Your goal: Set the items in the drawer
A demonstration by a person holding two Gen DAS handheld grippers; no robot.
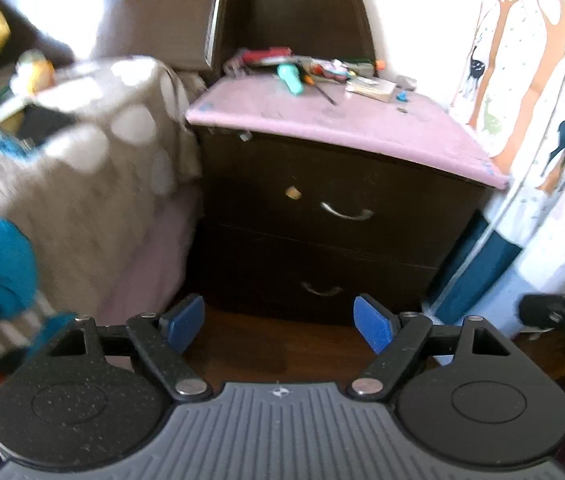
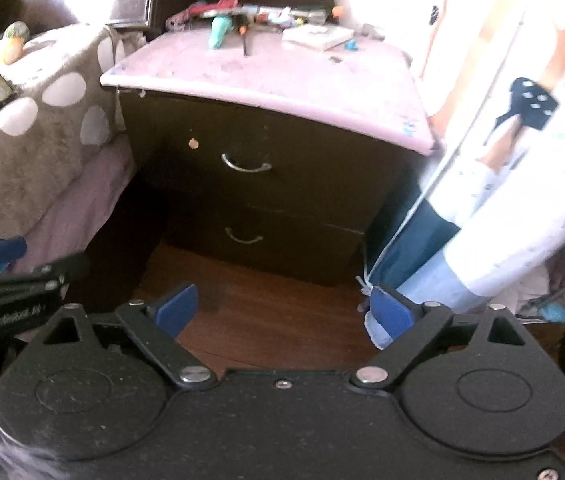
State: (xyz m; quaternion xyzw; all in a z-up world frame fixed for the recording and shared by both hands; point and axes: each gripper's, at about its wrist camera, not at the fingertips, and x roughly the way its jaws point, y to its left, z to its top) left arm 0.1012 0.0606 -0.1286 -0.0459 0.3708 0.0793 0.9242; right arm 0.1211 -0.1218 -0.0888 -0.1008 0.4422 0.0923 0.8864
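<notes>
Lettering on left gripper (image 2: 14, 300), too blurred.

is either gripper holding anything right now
Nothing is held. The left gripper and right gripper are both open and empty, short of the closed drawers of the nightstand.

Home bedroom, bed (image 1: 82, 168) beside dark nightstand (image 1: 322, 216), printed curtain (image 1: 542, 100)

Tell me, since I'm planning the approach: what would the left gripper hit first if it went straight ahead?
Probably the nightstand's lower drawer, near its handle. The open left gripper has only bare floor before it; depth is uncertain.
</notes>
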